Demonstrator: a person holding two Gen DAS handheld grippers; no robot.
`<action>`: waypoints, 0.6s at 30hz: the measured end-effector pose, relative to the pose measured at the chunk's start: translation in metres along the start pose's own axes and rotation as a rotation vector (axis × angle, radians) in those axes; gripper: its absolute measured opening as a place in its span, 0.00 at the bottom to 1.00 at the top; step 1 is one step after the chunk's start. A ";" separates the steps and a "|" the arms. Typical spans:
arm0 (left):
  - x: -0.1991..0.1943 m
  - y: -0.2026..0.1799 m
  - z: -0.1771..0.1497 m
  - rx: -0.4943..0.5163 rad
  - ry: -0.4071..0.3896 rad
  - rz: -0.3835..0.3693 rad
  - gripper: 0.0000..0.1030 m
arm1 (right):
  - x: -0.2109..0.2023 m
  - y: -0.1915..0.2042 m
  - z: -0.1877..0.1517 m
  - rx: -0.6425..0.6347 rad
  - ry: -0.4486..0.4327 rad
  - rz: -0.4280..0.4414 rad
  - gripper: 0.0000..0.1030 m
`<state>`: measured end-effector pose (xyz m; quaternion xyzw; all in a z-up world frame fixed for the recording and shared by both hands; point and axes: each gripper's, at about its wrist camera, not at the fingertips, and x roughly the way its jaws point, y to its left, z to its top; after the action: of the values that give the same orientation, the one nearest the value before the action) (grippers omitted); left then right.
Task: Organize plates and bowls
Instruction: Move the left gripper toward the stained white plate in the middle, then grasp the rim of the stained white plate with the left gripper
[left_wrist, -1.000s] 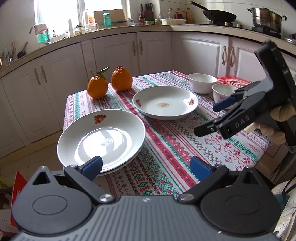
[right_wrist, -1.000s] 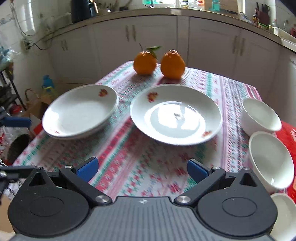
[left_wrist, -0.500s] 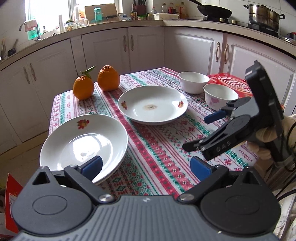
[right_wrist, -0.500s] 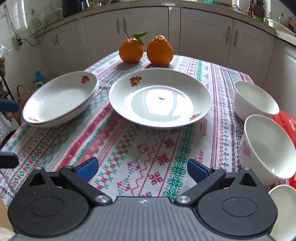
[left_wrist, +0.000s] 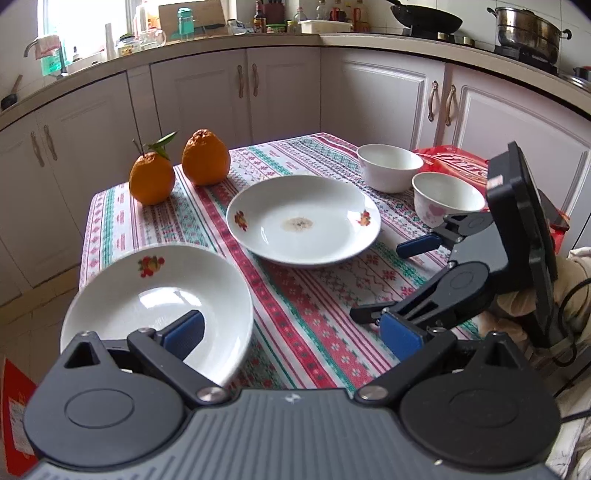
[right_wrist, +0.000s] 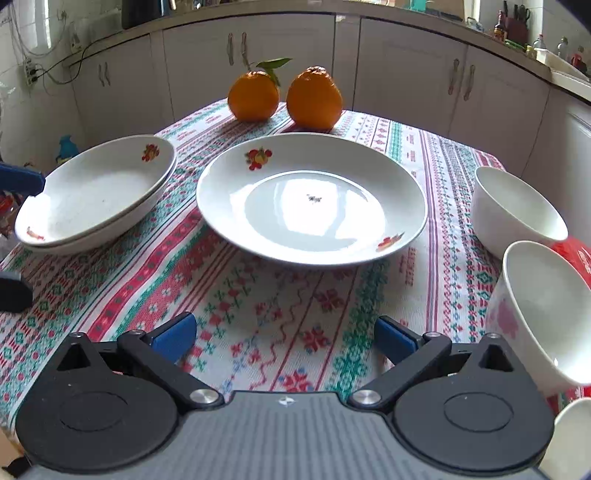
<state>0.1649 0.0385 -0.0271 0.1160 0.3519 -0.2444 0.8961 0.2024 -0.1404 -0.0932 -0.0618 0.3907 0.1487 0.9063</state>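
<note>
The left gripper (left_wrist: 291, 332) is standing wide open above the near edge of the bench (left_wrist: 314, 314), and its blue fingers (left_wrist: 184, 334) are holding nothing. One finger is showing in front of the stacked plates (left_wrist: 159, 295) – two white plates with a fruit print, lying one in the other at the left corner of the bench; I cannot tell if the finger is touching the rim.

The right gripper (right_wrist: 284, 338) is also open and empty, and it is hovering over the patterned cloth (right_wrist: 280, 314), its fingers apart from all dishes. Just beyond it the single plate (right_wrist: 312, 199) is lying flat in the middle of the bench, with a small dark spot in its centre. At the right side a plain white bowl (right_wrist: 517, 210) is standing upright, and nearer – close to the right finger – a bowl with pink hearts (right_wrist: 543, 317). Behind these a red package (left_wrist: 454, 162) is lying.

At the far edge two oranges (right_wrist: 284, 96) are standing side by side, one of them with a green leaf.
</note>
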 end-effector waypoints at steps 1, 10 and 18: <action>0.002 0.002 0.004 0.012 0.000 -0.001 0.98 | 0.001 -0.001 0.001 0.000 -0.007 0.001 1.00; 0.035 0.019 0.047 0.097 0.012 -0.041 0.98 | 0.010 -0.009 0.010 0.010 0.002 -0.005 1.00; 0.082 0.037 0.089 0.116 0.057 -0.081 0.98 | 0.017 -0.012 0.020 0.016 0.024 -0.016 1.00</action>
<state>0.2867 0.0068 -0.0176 0.1603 0.3668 -0.2971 0.8669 0.2310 -0.1430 -0.0919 -0.0594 0.4022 0.1375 0.9032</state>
